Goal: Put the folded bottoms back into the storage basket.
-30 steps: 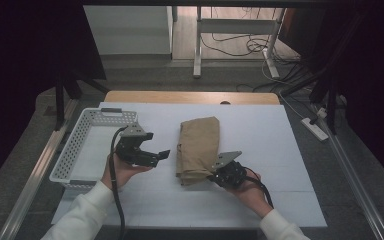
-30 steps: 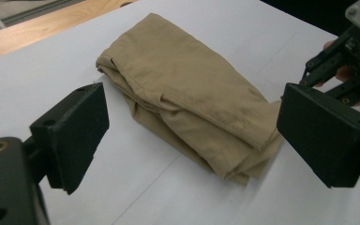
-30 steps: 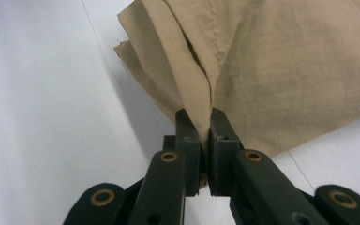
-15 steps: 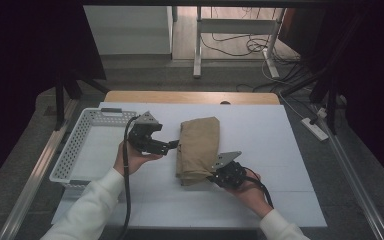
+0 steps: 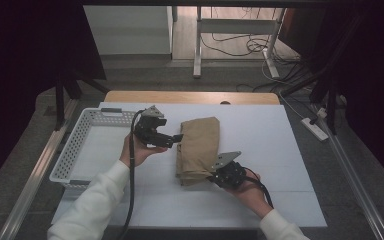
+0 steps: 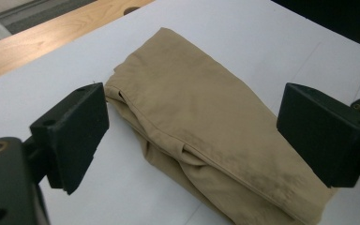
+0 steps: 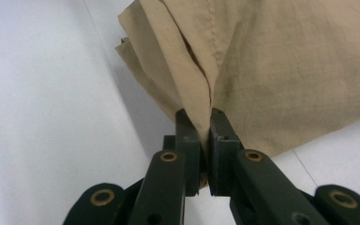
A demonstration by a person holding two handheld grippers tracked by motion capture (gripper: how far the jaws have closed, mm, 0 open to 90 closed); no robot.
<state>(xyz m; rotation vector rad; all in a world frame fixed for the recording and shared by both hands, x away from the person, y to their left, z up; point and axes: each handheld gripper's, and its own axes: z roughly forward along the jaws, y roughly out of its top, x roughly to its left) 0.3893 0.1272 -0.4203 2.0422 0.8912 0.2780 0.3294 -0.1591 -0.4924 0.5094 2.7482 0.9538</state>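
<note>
High view puts the folded tan trousers (image 5: 198, 149) lying lengthwise in the middle of the white table (image 5: 280, 150), with a white perforated basket (image 5: 75, 150) just off their left side. The right gripper (image 5: 214, 175) is clamped on the near right corner of the bundle — its own view shows both jaws pinched tight on a ridge of cloth (image 7: 205, 101), several layers gathered between them. The left gripper (image 5: 176, 138) sits at the bundle's left edge with its jaws spread wide; in the left gripper view they straddle the fold, one jaw beside the far corner and the other toward the near end, neither touching fabric yet. The step in hand looks like taking a second hold so the bundle can be lifted, probably toward the basket. To do it well, the left jaws should come down low over the thick folded edge (image 6: 168, 140) and bite all the layers at once — catching only the top one would let the fold open on lifting. A hold well apart from the right one, roughly level with it, should keep the bundle from sagging or twisting.
</note>
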